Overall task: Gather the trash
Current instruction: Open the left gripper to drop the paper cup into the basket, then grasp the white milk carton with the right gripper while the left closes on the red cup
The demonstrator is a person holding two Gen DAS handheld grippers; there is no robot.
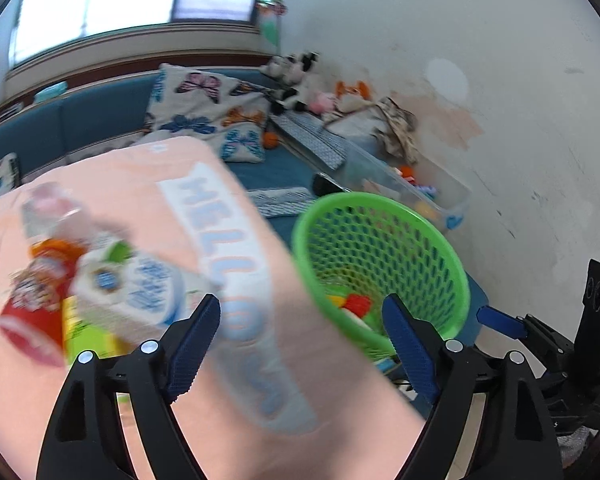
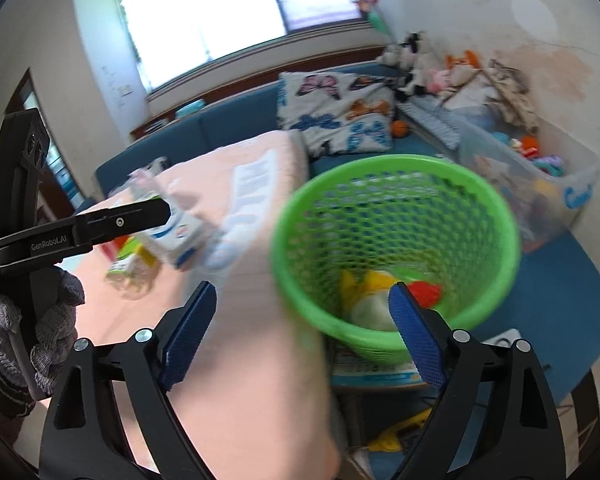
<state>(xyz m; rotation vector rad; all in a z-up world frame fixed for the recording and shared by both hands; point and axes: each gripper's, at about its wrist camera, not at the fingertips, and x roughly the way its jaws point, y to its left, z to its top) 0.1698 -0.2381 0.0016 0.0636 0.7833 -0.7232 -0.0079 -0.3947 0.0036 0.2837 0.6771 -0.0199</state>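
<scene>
Crowding the pink table: blurred cartons beside green basket.

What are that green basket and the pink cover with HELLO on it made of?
The green basket looks like moulded plastic: one even bright colour, slightly glossy, with walls of regular honeycomb holes. The pink cover looks like soft matte cloth or flexible sheet, since it drapes over the edge; motion blur hides any weave, so I can't tell which.
</scene>
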